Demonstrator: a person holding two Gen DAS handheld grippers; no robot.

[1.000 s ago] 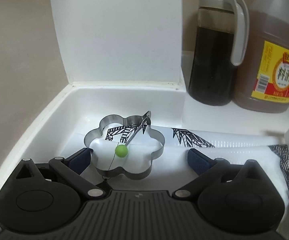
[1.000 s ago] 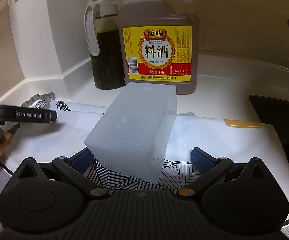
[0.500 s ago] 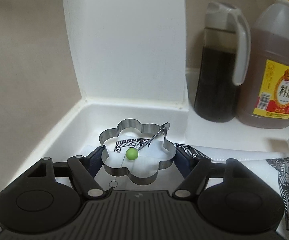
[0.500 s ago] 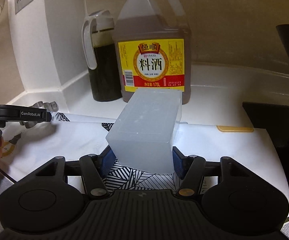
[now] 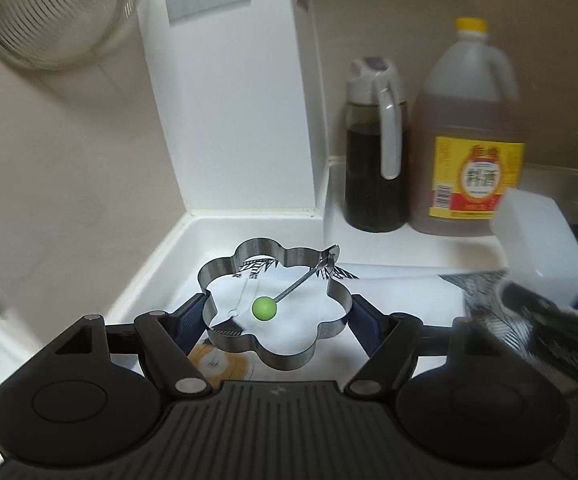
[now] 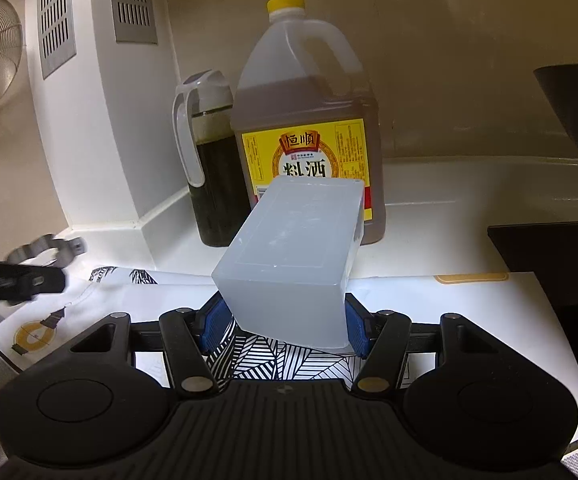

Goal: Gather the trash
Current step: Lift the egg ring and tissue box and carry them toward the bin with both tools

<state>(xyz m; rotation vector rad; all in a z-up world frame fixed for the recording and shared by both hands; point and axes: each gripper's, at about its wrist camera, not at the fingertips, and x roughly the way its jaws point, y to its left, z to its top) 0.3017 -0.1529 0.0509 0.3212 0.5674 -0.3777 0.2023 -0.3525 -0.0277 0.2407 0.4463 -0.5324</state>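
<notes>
Steel flower-shaped ring (image 5: 275,312) sits clamped in the left gripper (image 5: 277,320) above the counter's (image 6: 429,216) back-left corner; the right gripper (image 6: 285,324) pinches a translucent box (image 6: 293,256). Thin curved steel could slip sideways.

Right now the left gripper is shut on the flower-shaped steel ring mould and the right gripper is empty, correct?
Not quite. The right gripper is shut on a translucent white plastic box, as the right wrist view shows. The left gripper does grip the flower-shaped steel ring mould.
</notes>
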